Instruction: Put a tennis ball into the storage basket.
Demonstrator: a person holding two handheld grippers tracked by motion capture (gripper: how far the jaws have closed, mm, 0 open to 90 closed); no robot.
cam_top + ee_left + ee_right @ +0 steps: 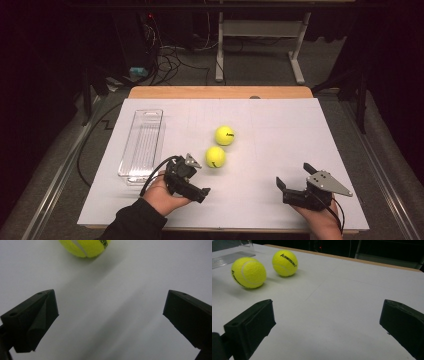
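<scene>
The left tool (198, 176) is gaping wide and gripping nothing, hovering near the nearer tennis ball (215, 157) on the white counter (280, 135). The right tool (294, 179) is also standing wide open and empty. The farther tennis ball (224, 135) is sitting just beyond the nearer one.

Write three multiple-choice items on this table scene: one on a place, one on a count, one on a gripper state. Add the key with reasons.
1. Where does the clear tray lie?
A. at the table's left
B. at the table's right
C. between the grippers

2. How many tennis balls are on the table?
A. one
B. two
C. four

3. How do the left gripper's jaws stand?
A. shut on a ball
B. shut on nothing
C. wide apart

Key: A, the tray lies left of both balls; B, the near ball and the far ball lie mid-table; C, the left gripper view shows bare table between its jaws.
</scene>
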